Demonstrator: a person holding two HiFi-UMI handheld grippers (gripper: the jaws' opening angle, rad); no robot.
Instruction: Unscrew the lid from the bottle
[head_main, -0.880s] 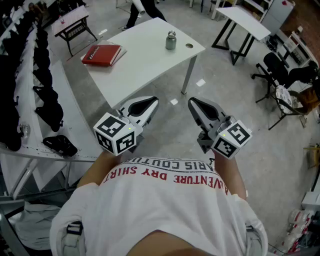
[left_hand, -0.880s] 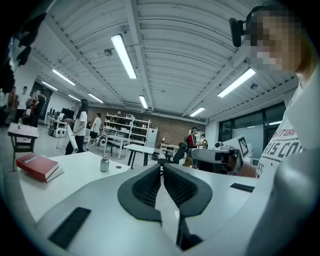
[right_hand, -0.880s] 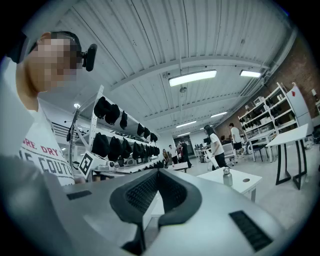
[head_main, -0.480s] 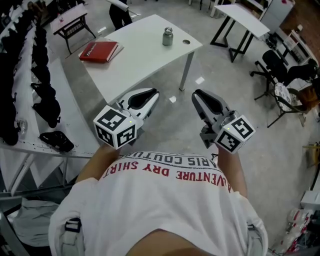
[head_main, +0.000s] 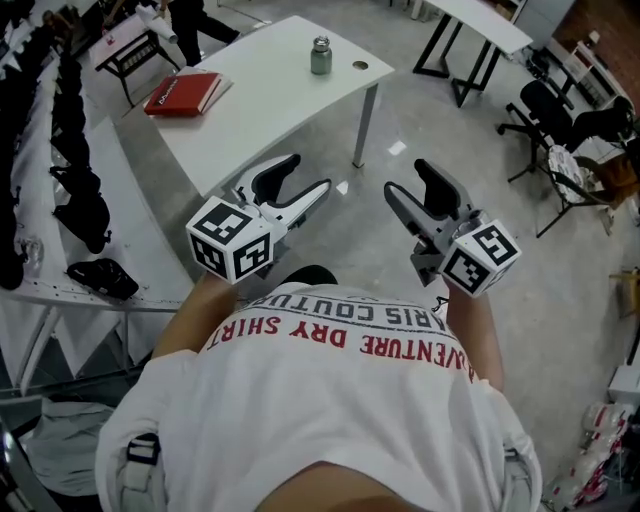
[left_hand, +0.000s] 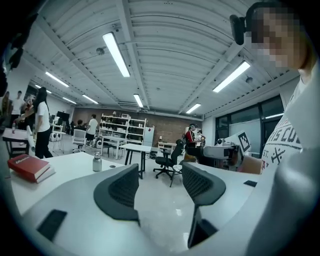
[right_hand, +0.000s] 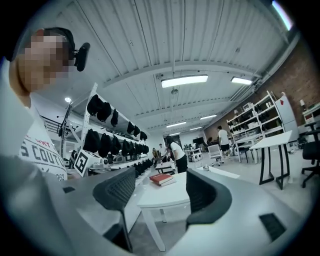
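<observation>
One white table (head_main: 270, 110) ahead of the person, left gripper (head_main: 305, 178) and right gripper (head_main: 408, 180) raised short of its near edge, both jaws spread and empty, red book (head_main: 182, 93) by its left corner, metal bottle (head_main: 320, 56), lid on, near its far edge.

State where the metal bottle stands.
In the head view, the metal bottle stands on the white table, near its far edge, right of the red book.
</observation>
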